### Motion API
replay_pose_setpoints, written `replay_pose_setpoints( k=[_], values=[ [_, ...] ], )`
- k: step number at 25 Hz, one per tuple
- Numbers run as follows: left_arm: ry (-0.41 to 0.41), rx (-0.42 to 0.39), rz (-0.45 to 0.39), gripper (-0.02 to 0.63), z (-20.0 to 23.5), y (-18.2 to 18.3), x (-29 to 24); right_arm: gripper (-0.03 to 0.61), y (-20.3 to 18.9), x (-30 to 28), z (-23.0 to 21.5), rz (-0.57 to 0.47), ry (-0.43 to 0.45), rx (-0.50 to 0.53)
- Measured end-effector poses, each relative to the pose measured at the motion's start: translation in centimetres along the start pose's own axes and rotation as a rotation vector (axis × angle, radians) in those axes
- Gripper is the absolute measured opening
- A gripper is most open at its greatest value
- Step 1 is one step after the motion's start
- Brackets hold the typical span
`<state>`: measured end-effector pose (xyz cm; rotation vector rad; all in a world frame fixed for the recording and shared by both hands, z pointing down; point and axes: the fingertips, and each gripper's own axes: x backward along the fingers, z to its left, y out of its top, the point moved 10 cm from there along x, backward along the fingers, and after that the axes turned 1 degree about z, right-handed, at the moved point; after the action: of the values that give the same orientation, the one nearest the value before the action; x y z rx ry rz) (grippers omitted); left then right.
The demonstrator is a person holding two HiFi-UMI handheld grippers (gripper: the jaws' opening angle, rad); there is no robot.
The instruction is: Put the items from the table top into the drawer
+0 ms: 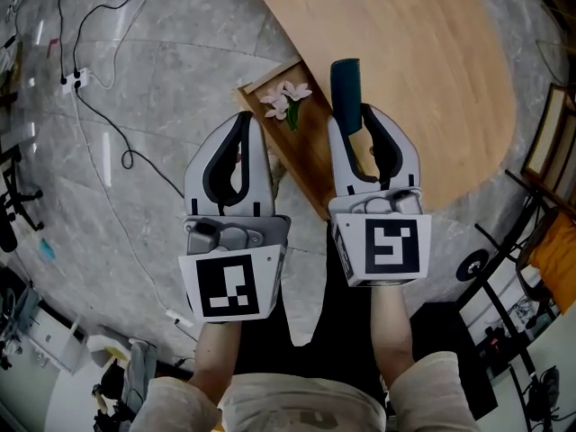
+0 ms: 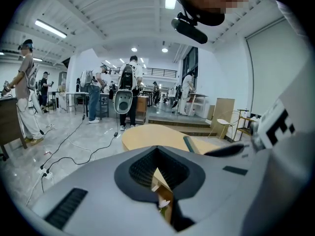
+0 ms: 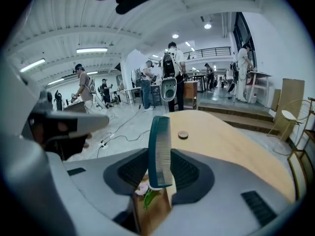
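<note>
The left hand-held gripper (image 1: 244, 117) hovers over the floor, jaws closed together on nothing. Just right of it, a pale pink fabric flower (image 1: 286, 100) lies in the open light wooden drawer (image 1: 310, 165). The right hand-held gripper (image 1: 353, 120) clamps a dark teal plastic comb (image 1: 345, 86) upright by the drawer, at the edge of the oval wooden tabletop (image 1: 423, 79).

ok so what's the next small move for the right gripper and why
Probably ease the right gripper leftward in the head view and down over the open drawer, then release. Its jaws clamp the teal comb, which hangs just beside the drawer, where the flower already lies.
</note>
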<state>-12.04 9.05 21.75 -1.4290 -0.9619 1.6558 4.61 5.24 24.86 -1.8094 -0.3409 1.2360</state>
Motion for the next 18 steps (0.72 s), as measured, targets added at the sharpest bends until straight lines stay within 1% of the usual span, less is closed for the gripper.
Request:
replay_pose_setpoints(
  k=[2, 5, 11, 14, 18],
  values=[
    [0.0, 0.0, 0.005, 0.006, 0.0, -0.2, -0.1, 0.149, -3.2, -1.2, 0.5, 0.078, -0.004, 0.003],
    [0.001, 0.0, 0.012, 0.006, 0.1, -0.6, -0.3, 0.149, -8.6, -3.0, 1.2, 0.213, 0.021, 0.06],
    [0.004, -0.003, 0.027, 0.006, 0.1, -0.9, -0.5, 0.149, -18.9, -5.7, 2.7, 0.513, 0.158, 0.252],
    [0.001, -0.002, 0.032, 0.006, 0.0, -1.0, -0.7, 0.149, -22.0, -6.4, 3.2, 0.633, 0.215, 0.31],
    [0.002, 0.003, 0.041, 0.006, 0.0, -1.5, -0.7, 0.15, -23.9, -7.3, 3.6, 0.723, 0.256, 0.331]
  ],
)
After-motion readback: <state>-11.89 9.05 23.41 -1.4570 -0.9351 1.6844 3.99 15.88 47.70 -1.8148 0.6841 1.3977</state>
